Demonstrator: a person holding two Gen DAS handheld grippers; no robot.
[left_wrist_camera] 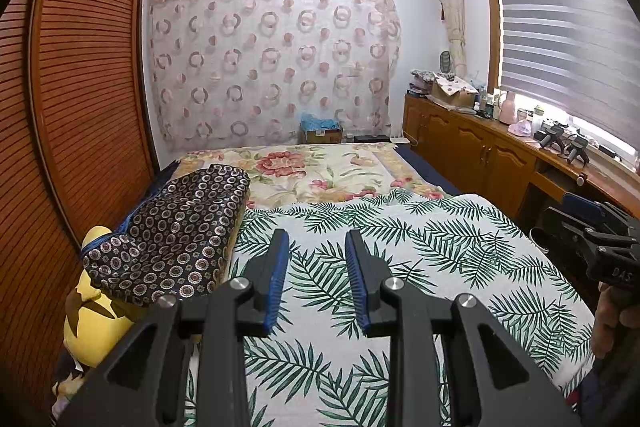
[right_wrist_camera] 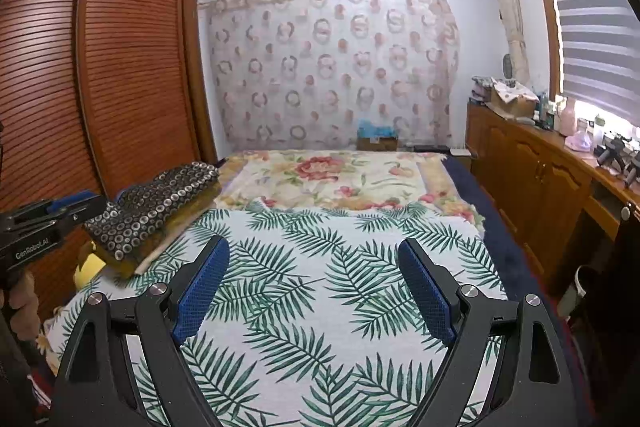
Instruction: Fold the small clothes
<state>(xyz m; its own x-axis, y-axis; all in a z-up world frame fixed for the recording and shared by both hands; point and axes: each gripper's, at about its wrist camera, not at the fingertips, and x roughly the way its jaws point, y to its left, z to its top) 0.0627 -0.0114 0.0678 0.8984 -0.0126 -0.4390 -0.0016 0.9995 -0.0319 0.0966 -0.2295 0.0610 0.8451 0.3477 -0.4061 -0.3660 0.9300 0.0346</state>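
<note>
A: Wood louvres, wardrobe (left_wrist_camera: 80, 87) at far left; beside it on the bed's left edge, a dark ring-patterned cloth (left_wrist_camera: 176, 235), loosely folded, resting on something yellow (left_wrist_camera: 96, 323); whether it is the garment to fold, I cannot tell.

B: Handling?

A: Judged soft, thin, light; likely to sag and slide once lifted; best pinched at a hem or corner, one per gripper, not mid-bundle; its look is navy-black with pale circles, rumpled on top, one fold edge facing the camera.

B: Centre of the bed?

A: Palm-leaf cover (left_wrist_camera: 400, 259) over the near part, floral cover (left_wrist_camera: 304, 171) beyond; no small garment laid out on either.

B: Grippers?

A: Left gripper (left_wrist_camera: 317, 247) released, jaws parted moderately, nothing between, hovering above the leaf cover; right gripper (right_wrist_camera: 314, 259) released wider, also bare; each gripper shows at the other view's edge, a hand (left_wrist_camera: 612, 319) under the right one.

B: Far right?

A: Wooden cabinet worktop (right_wrist_camera: 540, 139) under the window, cluttered with bottles and boxes; well apart from the cloth.
</note>
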